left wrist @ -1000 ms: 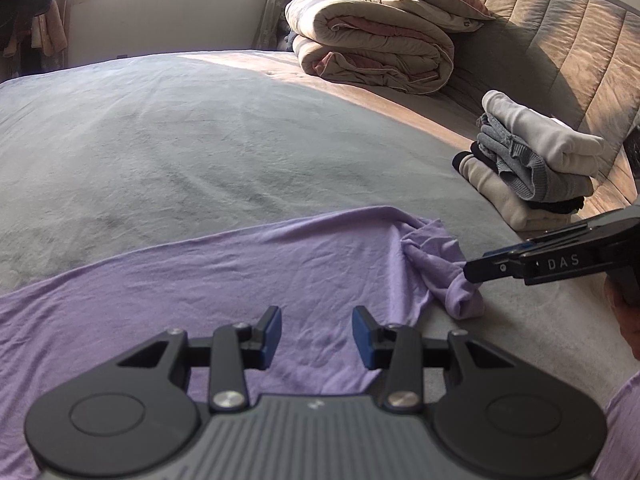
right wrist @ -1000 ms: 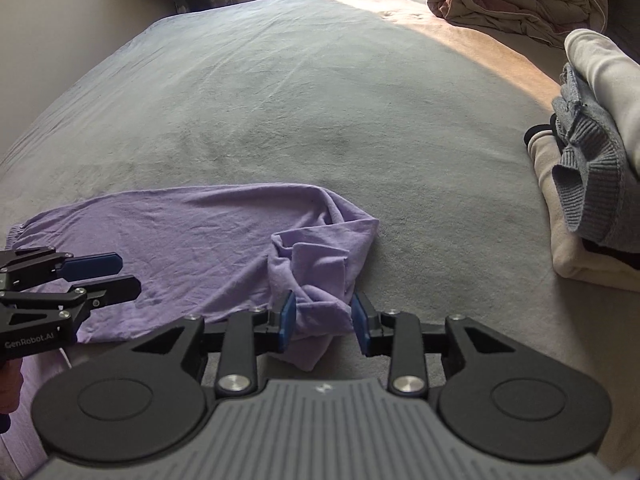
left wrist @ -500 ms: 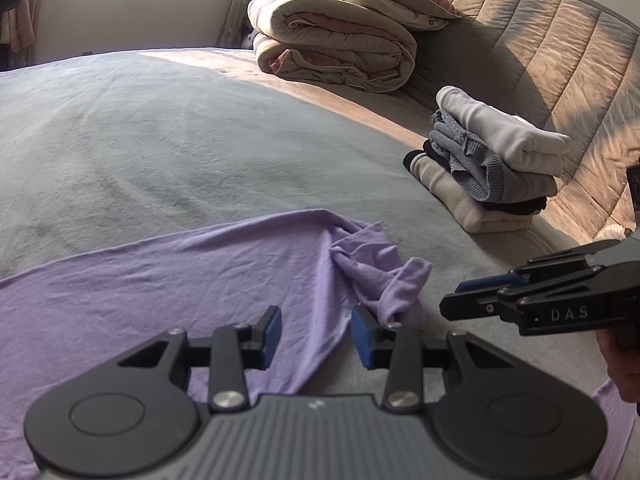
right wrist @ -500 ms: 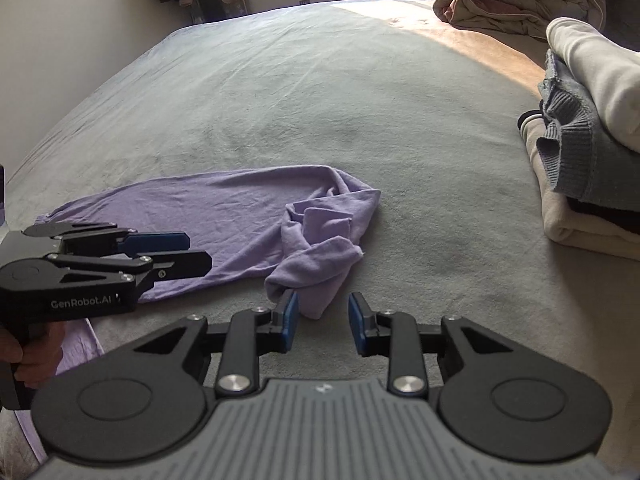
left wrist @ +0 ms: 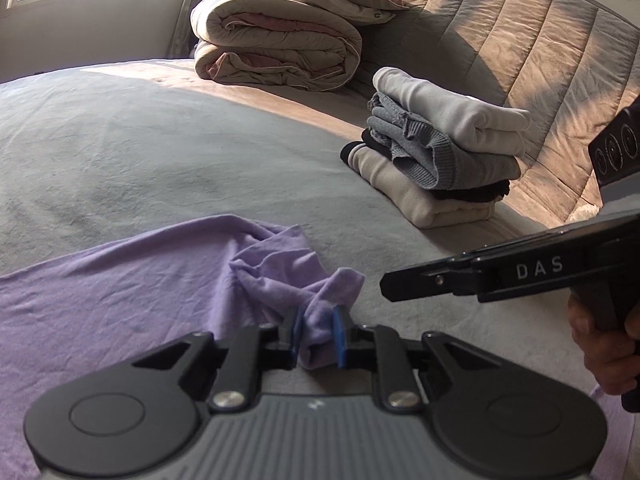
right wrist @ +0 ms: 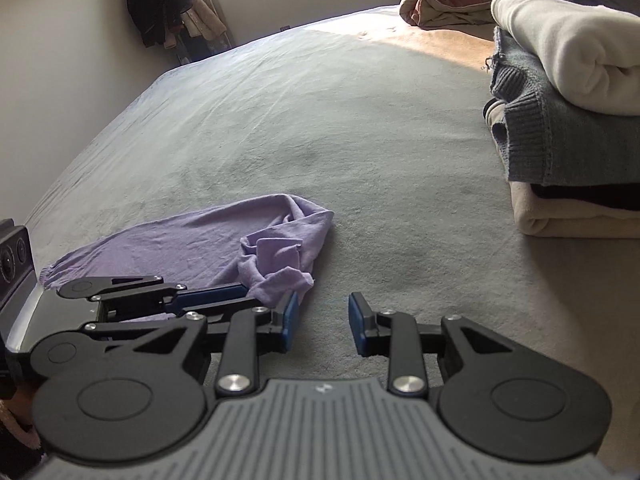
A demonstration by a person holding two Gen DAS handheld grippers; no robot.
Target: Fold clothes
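Stack of folded clothes beyond purple garment, rolled duvet behind

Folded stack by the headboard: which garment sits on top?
The white garment tops the folded stack, rolled over the grey knit sweater. Below that come a thin black layer and the cream piece resting on the bed.

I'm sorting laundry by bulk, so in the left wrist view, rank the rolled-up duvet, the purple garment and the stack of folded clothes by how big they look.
1. purple garment, though nearness inflates it
2. rolled-up duvet
3. stack of folded clothes, though it's close to the duvet
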